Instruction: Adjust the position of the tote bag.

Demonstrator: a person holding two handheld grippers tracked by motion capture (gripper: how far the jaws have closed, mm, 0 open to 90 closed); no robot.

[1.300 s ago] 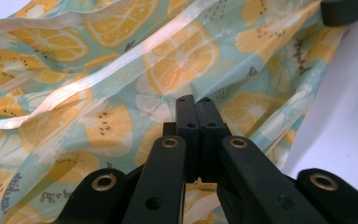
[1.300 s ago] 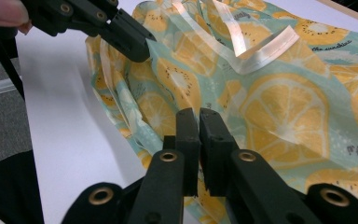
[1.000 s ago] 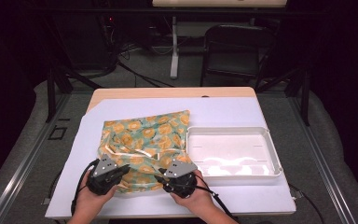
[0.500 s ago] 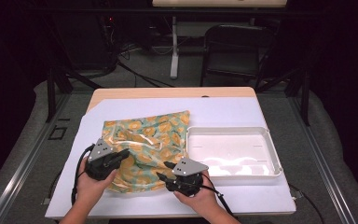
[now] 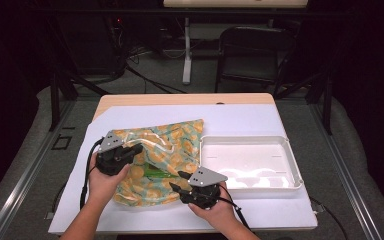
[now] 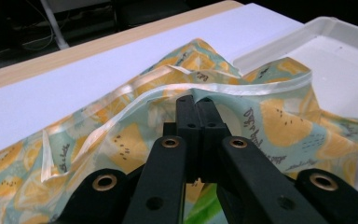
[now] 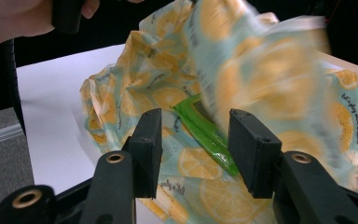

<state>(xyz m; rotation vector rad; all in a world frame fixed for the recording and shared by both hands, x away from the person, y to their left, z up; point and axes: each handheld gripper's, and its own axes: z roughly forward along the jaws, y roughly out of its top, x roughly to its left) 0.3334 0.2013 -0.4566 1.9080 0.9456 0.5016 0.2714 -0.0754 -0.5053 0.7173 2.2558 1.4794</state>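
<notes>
One crumpled lemon-print bag point(image 5: 162, 160) shows a green strip point(image 7: 205, 133).

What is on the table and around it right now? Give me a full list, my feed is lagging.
Orange-print bag: one, teal and orange, table's left half, upper layer lifted.
Green strip: one, green, at the bag's opening.
Tray: one, white, right of the bag.
Table sheet: one, white, over a wooden top.
Chair: one, dark, behind the table.
Left claw: one, black, shut on the bag's edge.
Right claw: one, black, open toward the green strip.
Hands: two, near edge.
</notes>
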